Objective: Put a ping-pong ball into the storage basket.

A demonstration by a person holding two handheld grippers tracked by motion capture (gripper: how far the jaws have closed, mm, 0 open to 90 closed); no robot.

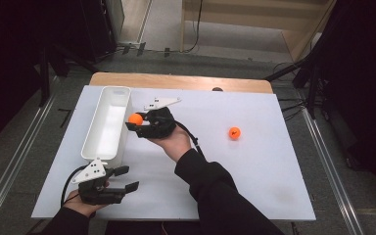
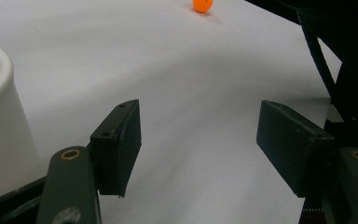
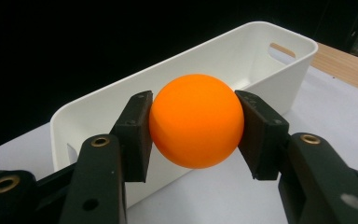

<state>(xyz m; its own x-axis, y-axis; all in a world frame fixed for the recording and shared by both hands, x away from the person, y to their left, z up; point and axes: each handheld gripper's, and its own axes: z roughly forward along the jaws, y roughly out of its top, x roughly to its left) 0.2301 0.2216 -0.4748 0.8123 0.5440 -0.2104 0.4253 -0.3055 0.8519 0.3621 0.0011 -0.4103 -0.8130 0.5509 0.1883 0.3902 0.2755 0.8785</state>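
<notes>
My right gripper [image 1: 136,123] is shut on an orange ball [image 1: 135,119] and holds it at the right rim of a long white bin [image 1: 106,122]. In the right gripper view the ball [image 3: 196,120] sits pinched between both pads, above the bin's near wall [image 3: 177,70]. A second orange ball [image 1: 234,132] lies on the white table to the right, and it appears far off in the left gripper view [image 2: 202,4]. My left gripper [image 1: 129,178] rests at the table's front left, open with nothing between its jaws [image 2: 198,149].
The white table top [image 1: 254,171] lies on a wooden board whose far edge [image 1: 176,81] shows behind the bin. Dark stands and cables line the floor on both sides. The person's right sleeve [image 1: 215,191] crosses the front middle of the table.
</notes>
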